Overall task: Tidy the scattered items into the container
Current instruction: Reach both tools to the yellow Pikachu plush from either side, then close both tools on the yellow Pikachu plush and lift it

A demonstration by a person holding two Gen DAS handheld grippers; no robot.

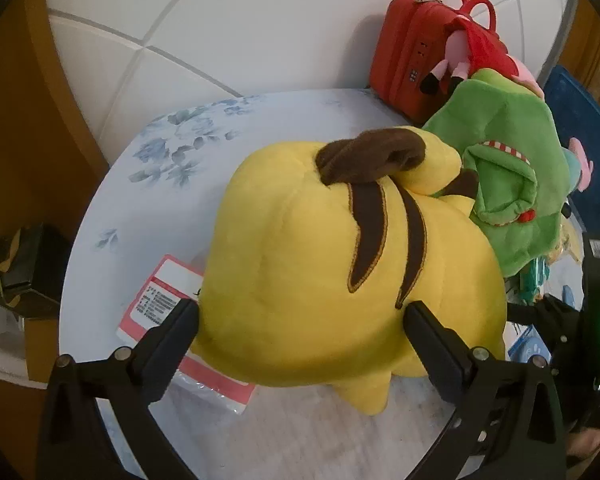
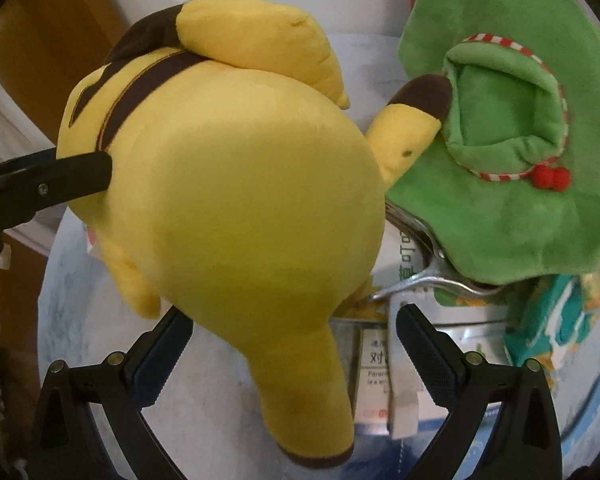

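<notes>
We have the big yellow plush [image 1: 340, 264] filling the space between both tools. Our left gripper [image 1: 302, 320] presses its spread jaws against the plush's flanks, grasping it, likely because the soft bulk needs two-sided support. Our right gripper [image 2: 294, 330] stands open, the plush's ear [image 2: 308, 392] between its fingers untouched. Beyond, a green plush [image 2: 512, 128] leans. Only the left view shows the red case [image 1: 416, 52] and blue container [image 1: 580, 128] ahead-right; only the right view shows metal tongs [image 2: 420, 280].
</notes>
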